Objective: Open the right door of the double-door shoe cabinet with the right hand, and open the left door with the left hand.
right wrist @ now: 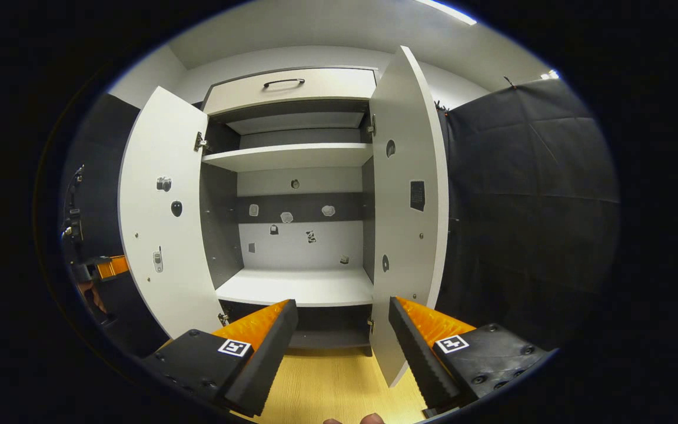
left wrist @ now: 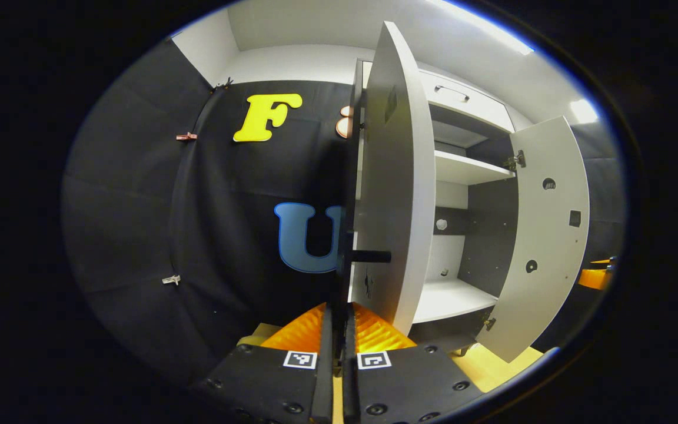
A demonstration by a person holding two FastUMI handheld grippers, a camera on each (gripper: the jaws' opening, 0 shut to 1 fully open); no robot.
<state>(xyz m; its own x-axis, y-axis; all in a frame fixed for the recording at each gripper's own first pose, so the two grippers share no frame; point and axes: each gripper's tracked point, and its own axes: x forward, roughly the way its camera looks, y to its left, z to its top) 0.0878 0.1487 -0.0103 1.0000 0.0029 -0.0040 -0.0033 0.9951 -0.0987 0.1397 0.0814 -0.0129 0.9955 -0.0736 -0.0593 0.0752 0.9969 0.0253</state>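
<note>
**Both cabinet doors standing open**

Right gripper view, bottom of the frame: the right gripper (right wrist: 342, 347) has its two black, orange-backed fingers (right wrist: 259, 353) spread wide with nothing between them, hanging over a pale wooden floor (right wrist: 327, 383). Past them, filling the centre, stands the shoe cabinet (right wrist: 292, 156), white with dark grey side walls. Its right door (right wrist: 406, 194) is swung out edge-on at centre right, and its left door (right wrist: 162, 206) is swung out at centre left, so the shelves and small stickers on the back panel are in plain sight. A drawer with a dark handle (right wrist: 283, 82) runs across the top.

In the left gripper view, the left gripper (left wrist: 337, 353) at the bottom centre has its fingers pressed nearly together on the edge of the left door (left wrist: 395, 176), just below that door's black handle (left wrist: 371, 256). Farther off, at right of the frame, the right door (left wrist: 545, 247) stands open, with white shelves between the two.
</note>
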